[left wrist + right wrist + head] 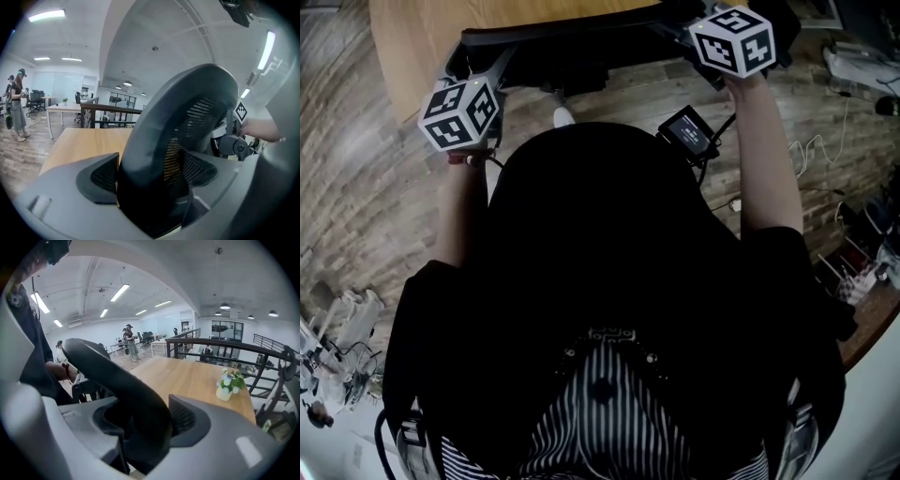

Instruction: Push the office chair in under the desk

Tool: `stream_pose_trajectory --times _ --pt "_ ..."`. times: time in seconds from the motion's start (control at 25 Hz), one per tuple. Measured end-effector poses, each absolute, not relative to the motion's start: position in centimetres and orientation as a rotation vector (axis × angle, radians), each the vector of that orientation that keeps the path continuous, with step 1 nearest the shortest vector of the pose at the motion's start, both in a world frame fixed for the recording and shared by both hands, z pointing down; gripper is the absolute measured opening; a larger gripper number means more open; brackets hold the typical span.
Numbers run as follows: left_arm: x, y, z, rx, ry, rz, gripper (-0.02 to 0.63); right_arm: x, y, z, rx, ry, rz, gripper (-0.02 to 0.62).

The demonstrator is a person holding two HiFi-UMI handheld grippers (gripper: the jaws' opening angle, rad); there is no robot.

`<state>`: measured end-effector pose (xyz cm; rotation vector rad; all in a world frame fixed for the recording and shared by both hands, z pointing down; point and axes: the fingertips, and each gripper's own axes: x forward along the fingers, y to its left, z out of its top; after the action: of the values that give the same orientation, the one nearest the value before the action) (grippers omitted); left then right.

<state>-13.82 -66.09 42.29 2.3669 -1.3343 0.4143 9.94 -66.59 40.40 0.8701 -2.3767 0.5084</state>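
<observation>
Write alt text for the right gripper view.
The right gripper clamps the dark rim of the chair back between its jaws. Beyond lies a wooden desk with a small flower pot, in an open office with people in the distance.

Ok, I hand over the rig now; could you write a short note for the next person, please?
Grippers: the left hand-held gripper is closed on the rim of the chair backrest; the right hand-held gripper is closed on the same rim, on the other side.
Things: the desk is directly ahead, with a flower pot on it.
Done: the chair is gripped and at the desk's edge.
Left: push it in; how far the seat is under is hidden.
</observation>
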Motion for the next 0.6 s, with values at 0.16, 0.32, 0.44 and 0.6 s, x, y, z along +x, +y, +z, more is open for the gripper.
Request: stream_pose_trajectory --times 0.16,0.32,0.44,0.6 --pt "-13.41 -65.99 42.18 2.408 -1.272 0.405 0.413 10.17 -66.61 40.17 0.886 -2.397 0.502 0.240" --pt "-13.29 -65.95 41.79 2.426 -1.237 0.391 0.413 10.09 -66.70 39.73 0.893 -2.428 0.504 0.242" --pt "-13.10 -65.72 41.56 2.438 -1.210 0.383 0.405 10.19 -66.40 39.72 0.879 -2.471 0.542 0.249" --pt "-12.93 -65.75 41.66 2.432 -1.178 0.378 0.405 10.29 -66.18 39.75 0.876 -2.470 0.553 0.254"
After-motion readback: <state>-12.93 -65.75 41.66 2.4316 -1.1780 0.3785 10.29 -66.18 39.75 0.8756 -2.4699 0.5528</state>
